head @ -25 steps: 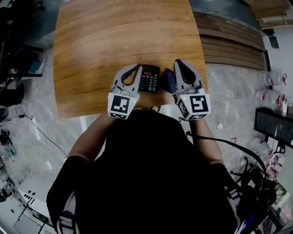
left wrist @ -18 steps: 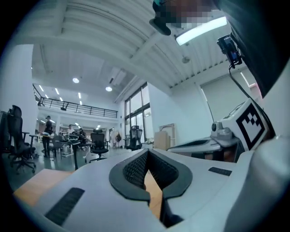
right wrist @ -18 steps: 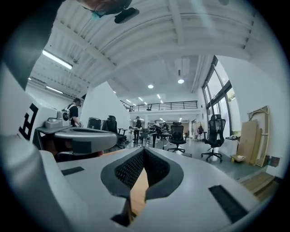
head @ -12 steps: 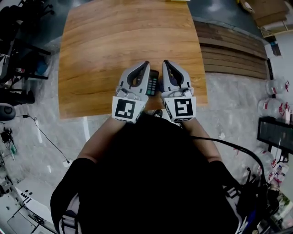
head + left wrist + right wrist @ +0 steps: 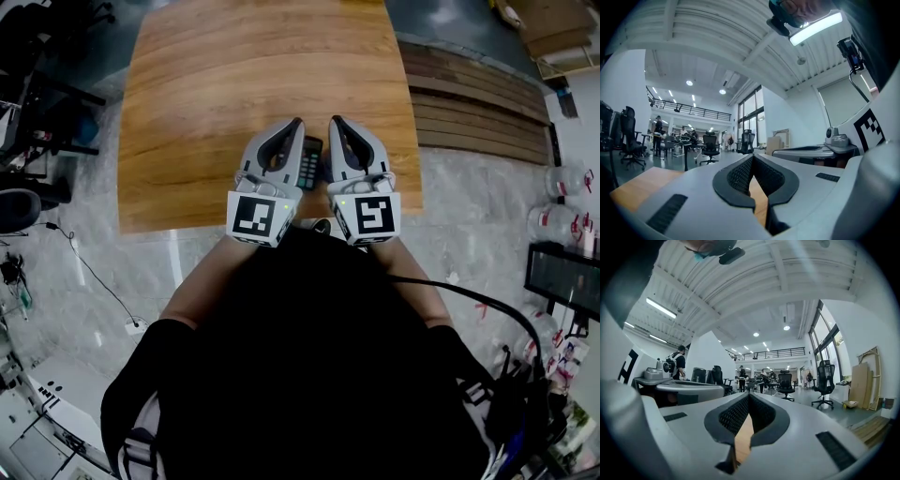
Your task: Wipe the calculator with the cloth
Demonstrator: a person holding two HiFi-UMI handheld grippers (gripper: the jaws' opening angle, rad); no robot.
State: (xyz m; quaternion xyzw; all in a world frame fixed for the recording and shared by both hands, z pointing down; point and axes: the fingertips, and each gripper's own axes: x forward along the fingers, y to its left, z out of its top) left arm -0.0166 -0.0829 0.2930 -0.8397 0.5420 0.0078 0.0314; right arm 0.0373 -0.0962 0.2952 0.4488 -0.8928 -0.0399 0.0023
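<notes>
Head view: my left gripper (image 5: 298, 123) and right gripper (image 5: 333, 121) now sit side by side at the lower middle of the frame, near the table's (image 5: 262, 66) near edge. A second ago they stood apart on either side of the calculator (image 5: 310, 162). It lies on the wood where it was, but now only a strip of its keypad shows in the narrow gap between them. The dark cloth, which lay just right of the calculator, is covered by the right gripper, and I cannot make it out.

Left gripper view: the left gripper (image 5: 752, 157) is closed, pads meeting at the tips, with nothing between them and only a sliver of wood below. It looks out level across the room.

Right gripper view: the right gripper (image 5: 749, 395) is likewise closed and empty.

As I read it, both tools have come up off the table with nothing in hand, so no wiping is under way.
</notes>
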